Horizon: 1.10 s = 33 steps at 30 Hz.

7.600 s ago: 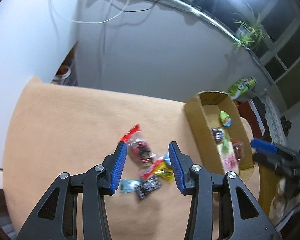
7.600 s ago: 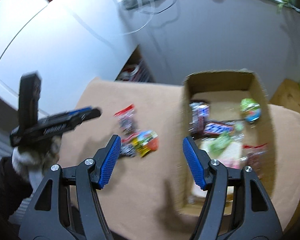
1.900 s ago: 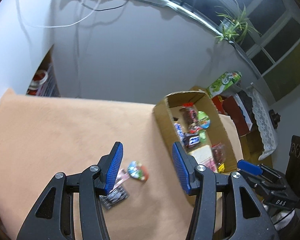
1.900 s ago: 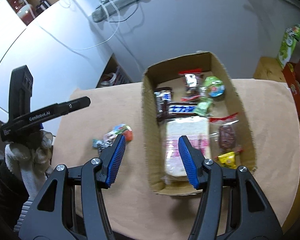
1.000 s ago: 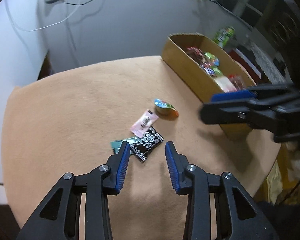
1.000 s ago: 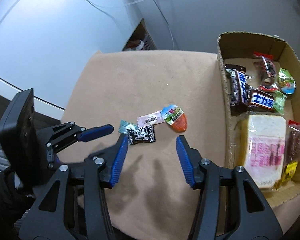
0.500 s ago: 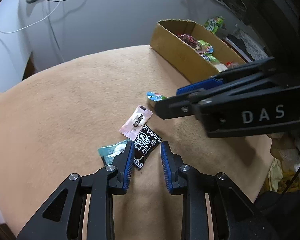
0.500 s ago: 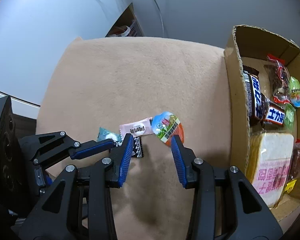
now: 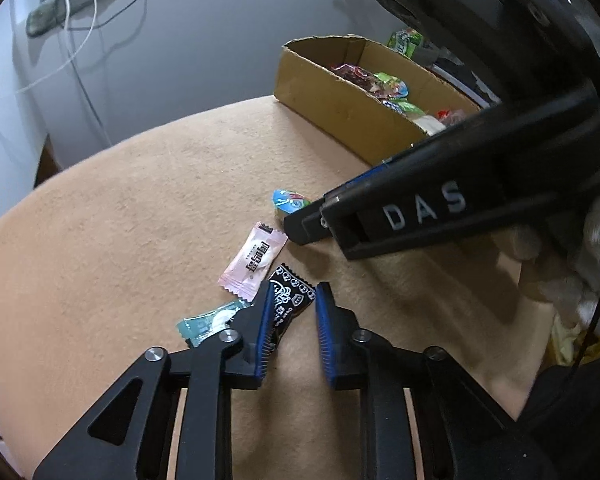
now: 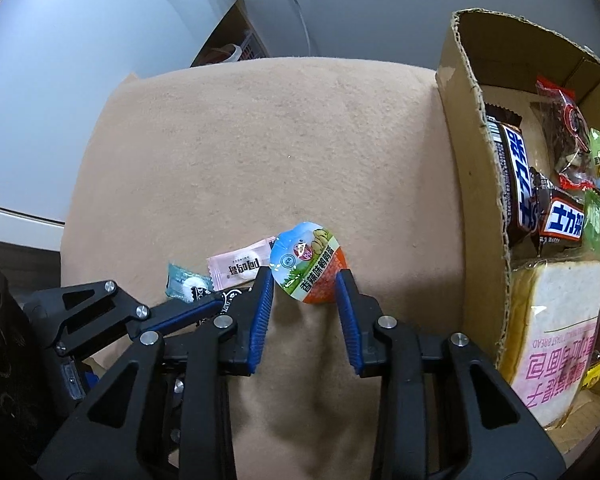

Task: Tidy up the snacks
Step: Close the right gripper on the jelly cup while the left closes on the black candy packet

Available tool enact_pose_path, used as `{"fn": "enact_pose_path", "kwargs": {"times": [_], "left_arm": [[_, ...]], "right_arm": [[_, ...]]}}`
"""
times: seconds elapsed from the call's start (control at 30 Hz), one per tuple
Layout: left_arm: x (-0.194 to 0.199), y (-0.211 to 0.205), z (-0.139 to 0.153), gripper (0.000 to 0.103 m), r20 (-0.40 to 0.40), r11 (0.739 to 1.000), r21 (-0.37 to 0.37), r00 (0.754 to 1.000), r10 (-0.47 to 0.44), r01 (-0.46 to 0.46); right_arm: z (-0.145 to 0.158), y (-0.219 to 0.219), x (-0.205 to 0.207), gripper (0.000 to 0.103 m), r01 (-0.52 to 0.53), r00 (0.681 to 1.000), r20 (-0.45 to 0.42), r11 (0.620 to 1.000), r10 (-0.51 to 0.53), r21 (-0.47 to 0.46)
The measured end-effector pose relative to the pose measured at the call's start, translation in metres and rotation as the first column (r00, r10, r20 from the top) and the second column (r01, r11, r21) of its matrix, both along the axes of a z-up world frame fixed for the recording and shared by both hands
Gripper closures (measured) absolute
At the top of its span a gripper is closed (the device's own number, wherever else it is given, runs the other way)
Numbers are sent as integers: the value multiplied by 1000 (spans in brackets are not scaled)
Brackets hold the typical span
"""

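Several small snacks lie on the tan cloth. My left gripper (image 9: pixel 293 292) is open, its jaws low around a black candy packet (image 9: pixel 289 300). A pink candy (image 9: pixel 253 261) and a teal candy (image 9: pixel 208 320) lie beside it. My right gripper (image 10: pixel 305 280) is open, its jaws on either side of a round foil-lidded cup snack (image 10: pixel 306 261), which also shows in the left wrist view (image 9: pixel 288 201). The cardboard box (image 10: pixel 476 120) on the right holds chocolate bars, a bread pack and other snacks.
The tan cloth (image 10: pixel 284 136) covers the table up to a grey wall. The two grippers are close together, the right one (image 9: pixel 440 200) crossing just above the snacks in the left wrist view. A shelf with jars (image 10: pixel 228 52) stands behind the table.
Both grippers have come down towards the loose snacks. The left jaws now straddle the black packet and the right jaws straddle the cup snack. Both jaws have narrowed.
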<state>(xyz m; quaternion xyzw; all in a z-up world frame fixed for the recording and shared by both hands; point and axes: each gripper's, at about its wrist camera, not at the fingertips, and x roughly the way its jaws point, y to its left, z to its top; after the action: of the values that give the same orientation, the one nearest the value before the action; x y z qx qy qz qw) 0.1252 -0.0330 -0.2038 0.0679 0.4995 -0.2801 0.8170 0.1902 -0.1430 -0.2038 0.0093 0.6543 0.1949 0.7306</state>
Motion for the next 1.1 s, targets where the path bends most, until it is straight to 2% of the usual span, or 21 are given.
{"fn": "enact_pose_path", "kwargs": {"times": [0.1,0.27,0.53,0.6,0.83,1.03,1.1], "left_arm": [[-1,0,-1,94,3,1000,11,1000,-14,14],[-13,-4,-1,94,37,996,50,997,-74,72],[-21,-25,-3,93,161,967,207,969,-186,151],[-23,-23,-4,93,176,966,202,964,-198,161],[-40,-20,-6,94,221,961,216,951,-218,170],[-42,-14,-3,96,212,980,153,965,-156,125],[-42,-13,-3,96,233,980,171,962,-144,105]], "right_arm": [[0,-3,0,71,4,1000,1,1000,-4,6],[1,-7,-2,71,13,1000,-4,1000,-13,20],[3,-22,-4,75,28,999,-17,997,-27,69],[3,-24,-6,88,30,999,-16,997,-29,74],[5,-29,-7,89,34,999,6,995,-35,93],[6,-31,-7,90,30,999,7,994,-31,109],[6,-31,-7,90,27,1000,7,994,-28,110]]}}
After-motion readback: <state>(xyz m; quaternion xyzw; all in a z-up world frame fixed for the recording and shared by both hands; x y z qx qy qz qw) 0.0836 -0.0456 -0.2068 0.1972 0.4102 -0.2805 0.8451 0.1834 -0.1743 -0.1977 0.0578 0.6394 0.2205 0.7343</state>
